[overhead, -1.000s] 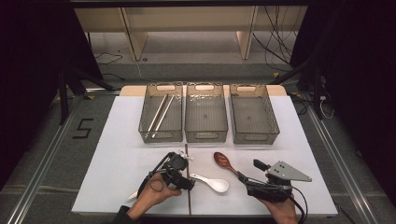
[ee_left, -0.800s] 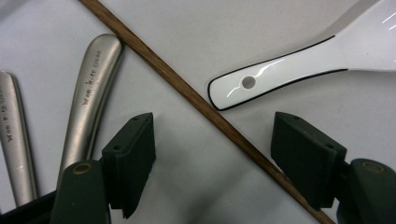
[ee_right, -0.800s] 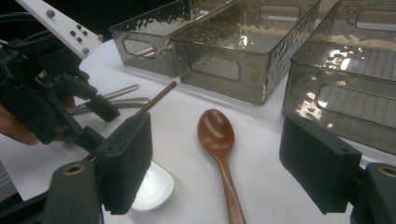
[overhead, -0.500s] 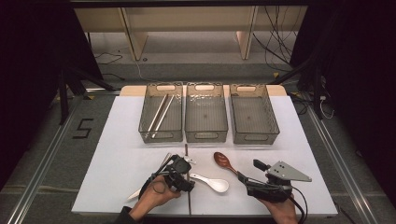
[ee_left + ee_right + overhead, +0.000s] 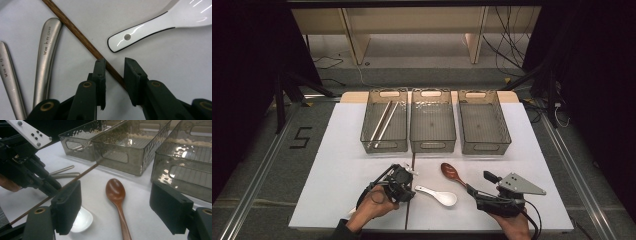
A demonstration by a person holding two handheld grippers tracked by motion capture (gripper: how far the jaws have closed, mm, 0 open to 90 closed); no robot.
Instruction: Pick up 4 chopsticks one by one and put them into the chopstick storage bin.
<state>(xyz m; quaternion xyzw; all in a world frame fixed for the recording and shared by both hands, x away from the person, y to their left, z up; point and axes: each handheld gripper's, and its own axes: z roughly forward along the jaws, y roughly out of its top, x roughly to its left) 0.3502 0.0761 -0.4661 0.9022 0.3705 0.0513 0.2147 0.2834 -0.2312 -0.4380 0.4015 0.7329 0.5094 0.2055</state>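
Note:
My left gripper (image 5: 115, 67) points down at the white table, low at the front left (image 5: 403, 181). A brown wooden chopstick (image 5: 82, 40) runs slantwise between its jaws. The jaws have just been closing on it, and a gap still shows between the pads. Two silver metal handles (image 5: 47, 50) lie left of the chopstick, and a white ceramic spoon (image 5: 150, 27) lies to its right (image 5: 439, 195). My right gripper (image 5: 479, 182) rests at the front right with its jaws wide open (image 5: 117, 200). A brown wooden spoon (image 5: 116, 192) lies on the table ahead of them.
Three grey see-through bins stand in a row at the back of the table: left (image 5: 384, 147), middle (image 5: 433, 145) and right (image 5: 484, 147). The left bin holds two long metal sticks (image 5: 384, 120). The table drops off to dark floor on both sides.
The left gripper's jaws have drawn closer together around the chopstick. Both hands stay where they were, and the spoons have not moved.

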